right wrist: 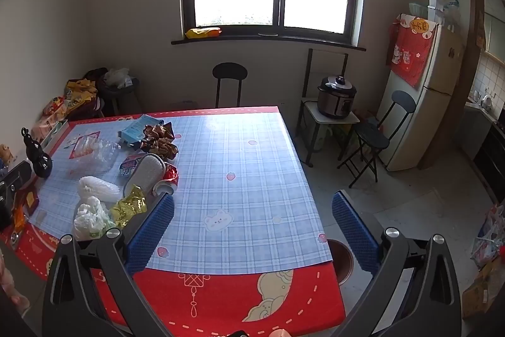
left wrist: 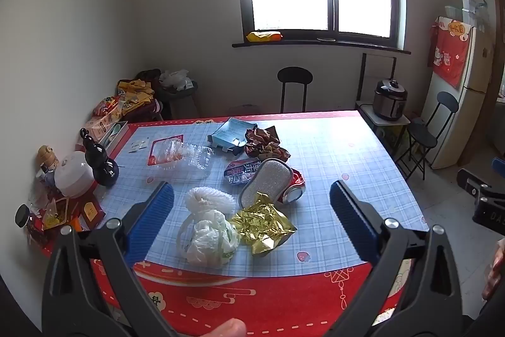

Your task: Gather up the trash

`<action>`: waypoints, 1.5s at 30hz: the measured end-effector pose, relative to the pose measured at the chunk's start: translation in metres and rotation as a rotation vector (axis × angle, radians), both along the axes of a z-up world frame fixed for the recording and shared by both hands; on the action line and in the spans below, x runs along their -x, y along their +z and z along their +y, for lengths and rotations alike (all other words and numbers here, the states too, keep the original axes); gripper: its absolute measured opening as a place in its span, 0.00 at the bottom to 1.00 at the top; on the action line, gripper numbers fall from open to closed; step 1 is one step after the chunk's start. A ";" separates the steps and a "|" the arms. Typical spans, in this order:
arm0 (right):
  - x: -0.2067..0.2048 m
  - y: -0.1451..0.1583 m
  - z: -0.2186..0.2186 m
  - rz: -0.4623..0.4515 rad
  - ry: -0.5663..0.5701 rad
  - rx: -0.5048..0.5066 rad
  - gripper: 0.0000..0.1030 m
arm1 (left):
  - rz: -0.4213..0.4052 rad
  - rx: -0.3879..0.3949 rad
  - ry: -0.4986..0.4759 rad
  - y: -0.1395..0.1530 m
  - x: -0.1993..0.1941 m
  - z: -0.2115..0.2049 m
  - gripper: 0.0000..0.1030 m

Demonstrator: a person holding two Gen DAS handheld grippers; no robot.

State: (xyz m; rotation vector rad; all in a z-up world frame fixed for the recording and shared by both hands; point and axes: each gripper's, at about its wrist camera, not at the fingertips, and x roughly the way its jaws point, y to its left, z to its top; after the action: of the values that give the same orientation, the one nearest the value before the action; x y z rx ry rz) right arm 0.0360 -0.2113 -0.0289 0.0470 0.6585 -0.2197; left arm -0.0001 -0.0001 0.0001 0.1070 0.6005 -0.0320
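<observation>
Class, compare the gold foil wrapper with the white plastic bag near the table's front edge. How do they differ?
The gold foil wrapper is shiny and metallic; the white plastic bag is dull and pale. The wrapper has sharp creases; the bag is softly bunched. Both are crumpled and lie side by side.

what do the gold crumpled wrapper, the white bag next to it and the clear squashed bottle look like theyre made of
Gold wrapper: likely metallised foil or film, shiny, with sharp creases that glint. White bag: thin plastic film, soft rounded wrinkles, slightly translucent. Clear bottle: transparent plastic, crushed flat and see-through.
</observation>
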 end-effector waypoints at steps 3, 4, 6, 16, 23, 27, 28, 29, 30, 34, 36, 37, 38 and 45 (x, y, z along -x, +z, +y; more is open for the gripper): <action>0.000 0.000 0.000 -0.002 -0.001 -0.001 0.95 | -0.001 -0.002 0.001 0.000 0.000 0.000 0.95; 0.000 0.000 0.000 -0.001 -0.001 -0.001 0.95 | 0.000 -0.003 0.001 0.000 0.000 0.000 0.95; 0.000 0.001 0.001 -0.002 0.000 0.001 0.95 | 0.001 -0.004 0.003 0.000 -0.001 0.000 0.95; 0.005 0.014 -0.016 -0.015 0.000 -0.003 0.95 | -0.007 -0.004 -0.001 0.007 -0.003 -0.003 0.95; 0.004 0.016 -0.014 -0.020 -0.010 -0.002 0.95 | -0.011 -0.002 -0.004 0.004 -0.003 -0.005 0.95; 0.004 0.017 -0.014 -0.023 -0.011 -0.002 0.95 | -0.012 -0.002 -0.004 0.005 -0.002 -0.005 0.95; 0.003 0.018 -0.016 -0.023 -0.012 -0.002 0.95 | -0.012 -0.002 -0.005 0.005 -0.002 -0.005 0.95; 0.003 0.019 -0.016 -0.024 -0.012 -0.002 0.95 | -0.012 -0.001 -0.005 0.005 -0.002 -0.005 0.95; 0.003 0.019 -0.017 -0.025 -0.013 -0.003 0.95 | -0.013 -0.001 -0.005 0.005 -0.002 -0.005 0.95; 0.001 0.019 -0.016 -0.026 -0.017 0.000 0.95 | -0.012 -0.001 -0.006 0.005 -0.002 -0.006 0.95; 0.002 0.018 -0.016 -0.027 -0.017 -0.001 0.95 | -0.009 -0.003 -0.010 0.012 -0.005 -0.009 0.95; 0.002 0.018 -0.016 -0.028 -0.018 -0.001 0.95 | -0.009 -0.004 -0.011 0.013 -0.006 -0.011 0.95; 0.002 0.018 -0.017 -0.029 -0.018 -0.001 0.95 | -0.008 -0.004 -0.012 0.015 -0.007 -0.012 0.95; 0.004 0.017 -0.015 -0.037 -0.023 0.000 0.95 | -0.010 -0.004 -0.009 0.014 -0.006 -0.012 0.95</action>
State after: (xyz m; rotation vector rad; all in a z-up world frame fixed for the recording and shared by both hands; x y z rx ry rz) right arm 0.0323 -0.2263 -0.0119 0.0585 0.6217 -0.2407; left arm 0.0063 -0.0118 0.0142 0.1133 0.5896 -0.0390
